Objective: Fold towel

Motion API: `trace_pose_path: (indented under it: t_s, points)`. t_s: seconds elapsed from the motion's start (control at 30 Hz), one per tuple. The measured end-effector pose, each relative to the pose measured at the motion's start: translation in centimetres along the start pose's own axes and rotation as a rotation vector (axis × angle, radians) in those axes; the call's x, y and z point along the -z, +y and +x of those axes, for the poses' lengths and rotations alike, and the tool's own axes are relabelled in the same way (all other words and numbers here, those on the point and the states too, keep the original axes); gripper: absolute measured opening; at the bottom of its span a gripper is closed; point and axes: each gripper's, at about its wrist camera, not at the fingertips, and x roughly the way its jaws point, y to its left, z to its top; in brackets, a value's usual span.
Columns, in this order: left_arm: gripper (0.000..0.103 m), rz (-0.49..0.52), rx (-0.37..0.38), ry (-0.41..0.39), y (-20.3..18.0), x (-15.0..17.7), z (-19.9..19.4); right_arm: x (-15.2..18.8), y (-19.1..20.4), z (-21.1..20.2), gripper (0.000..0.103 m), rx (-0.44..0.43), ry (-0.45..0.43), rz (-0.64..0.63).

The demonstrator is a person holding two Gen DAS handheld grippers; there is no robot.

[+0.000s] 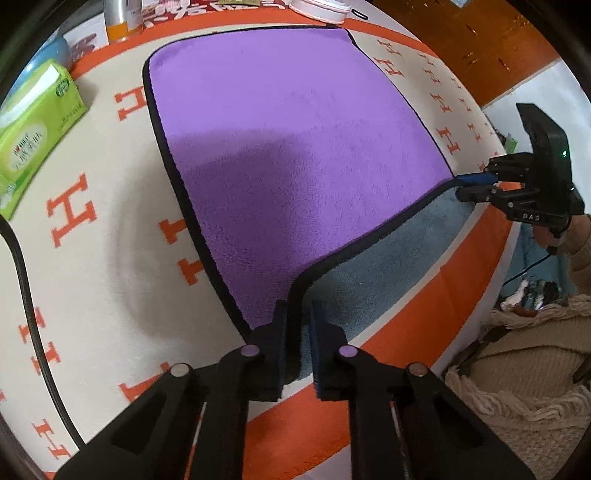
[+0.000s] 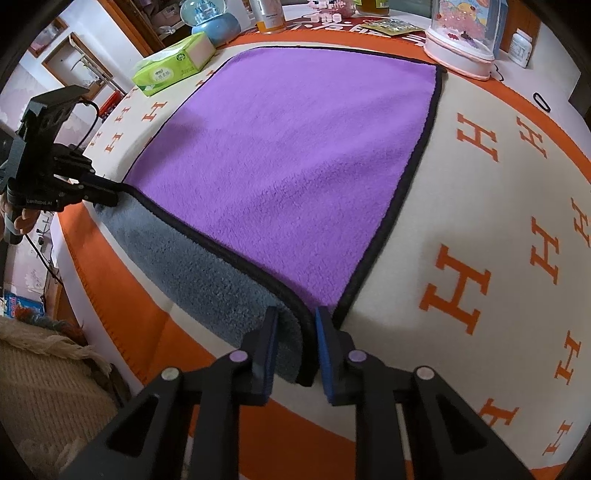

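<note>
The left tool (image 1: pixel 299 332) and right tool (image 2: pixel 295 339) each pinch a near corner of the purple towel (image 1: pixel 295 147), lifting its edge so the grey underside shows. The rest lies flat on the surface (image 2: pixel 480 184). Only the right view shows the globe (image 2: pixel 461 40); a tissue pack (image 1: pixel 33 125) sits left.

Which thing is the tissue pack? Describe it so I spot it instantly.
Start at the purple towel on the orange-and-cream blanket. Past its far left corner lies the tissue pack: the only lime-green soft rectangle, beside a blue snow globe.
</note>
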Motion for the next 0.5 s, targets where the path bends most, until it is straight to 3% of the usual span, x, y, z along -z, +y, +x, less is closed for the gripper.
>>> trace_pose_path:
  t_s: [0.2, 0.5]
  points:
    - [0.005, 0.024, -0.117, -0.026, -1.3, 0.4, -0.6, 0.1, 0.4, -0.4, 0.007, 0.030, -0.007, -0.012]
    - [0.005, 0.011, -0.287, -0.132, -3.3, -0.4, -3.8, -0.9, 1.0, -3.1, 0.006, 0.104, -0.098, 0.013]
